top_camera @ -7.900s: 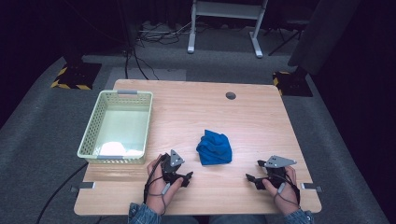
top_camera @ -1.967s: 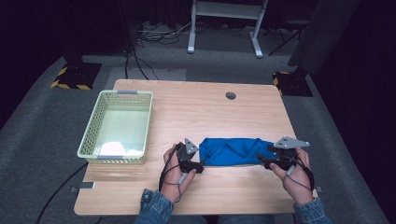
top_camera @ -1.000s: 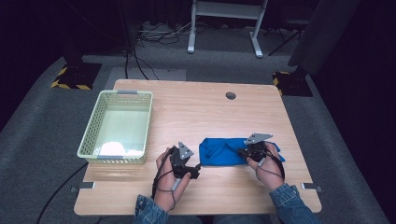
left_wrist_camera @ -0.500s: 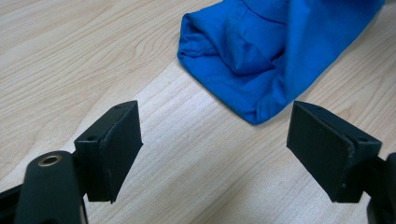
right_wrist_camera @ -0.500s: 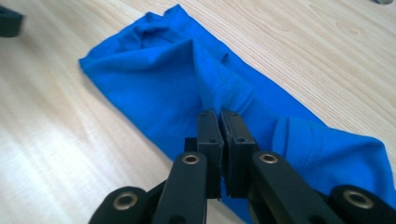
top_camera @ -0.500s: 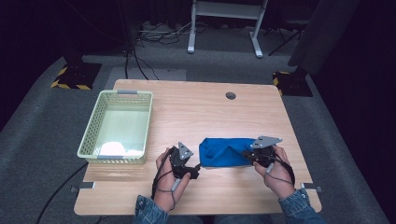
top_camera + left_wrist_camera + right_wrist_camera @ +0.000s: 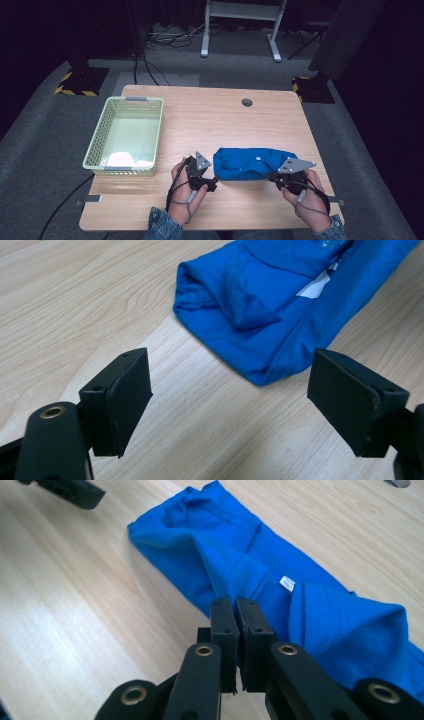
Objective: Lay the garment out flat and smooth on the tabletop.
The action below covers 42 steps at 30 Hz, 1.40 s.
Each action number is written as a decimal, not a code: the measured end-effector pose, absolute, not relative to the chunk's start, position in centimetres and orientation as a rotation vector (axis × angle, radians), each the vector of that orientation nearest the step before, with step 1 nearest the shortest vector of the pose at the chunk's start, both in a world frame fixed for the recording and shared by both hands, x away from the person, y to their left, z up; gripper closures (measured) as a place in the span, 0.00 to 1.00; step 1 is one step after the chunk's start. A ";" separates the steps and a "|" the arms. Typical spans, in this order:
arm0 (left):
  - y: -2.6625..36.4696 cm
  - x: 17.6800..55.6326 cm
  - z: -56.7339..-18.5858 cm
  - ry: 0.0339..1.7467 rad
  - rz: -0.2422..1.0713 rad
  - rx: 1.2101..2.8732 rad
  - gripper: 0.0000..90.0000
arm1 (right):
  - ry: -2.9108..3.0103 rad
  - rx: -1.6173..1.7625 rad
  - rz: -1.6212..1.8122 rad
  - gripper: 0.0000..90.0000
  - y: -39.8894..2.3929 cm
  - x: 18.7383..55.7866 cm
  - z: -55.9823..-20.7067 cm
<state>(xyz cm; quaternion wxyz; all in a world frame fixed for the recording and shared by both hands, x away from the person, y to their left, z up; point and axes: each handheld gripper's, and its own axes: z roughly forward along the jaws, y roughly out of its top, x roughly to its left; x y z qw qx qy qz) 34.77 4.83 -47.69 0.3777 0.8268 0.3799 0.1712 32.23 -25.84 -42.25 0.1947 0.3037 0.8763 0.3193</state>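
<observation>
Two grippers, left gripper [image 7: 230,405] open, right gripper [image 7: 235,611] perhaps pinching blue cloth [image 7: 250,162]

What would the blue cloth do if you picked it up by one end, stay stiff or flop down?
It would probably flop and hang down: the blue cloth lies soft and folded, with creases and rumpled ends. It likely feels light, since it is thin fabric lying flat on the table. It probably won't roll or slide far, because it sags against the wood.

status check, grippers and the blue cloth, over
Left gripper open, just short of the blue cloth. Right gripper shut, whether on the cloth's near edge can't be told. Cloth stretched flat on table; nothing in the way.
</observation>
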 end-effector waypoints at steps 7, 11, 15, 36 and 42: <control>4.1 35.2 -47.8 0.957 0.423 2.121 0.19 | 2.481 0.843 0.871 0.96 -26.4 30.0 -42.5; 3.6 35.2 -47.8 0.945 0.411 2.129 0.19 | 2.494 0.845 0.860 0.96 -26.7 29.4 -42.6; 3.1 35.2 -47.8 0.931 0.406 2.134 0.19 | 2.538 0.856 0.845 0.90 -26.9 28.2 -43.3; 3.6 35.1 -47.7 0.954 0.415 2.120 0.19 | 2.463 0.921 0.907 0.54 -27.0 29.1 -43.8; 4.4 34.8 -47.7 0.981 0.420 2.104 0.19 | 2.480 0.915 0.917 0.54 -26.3 30.7 -44.5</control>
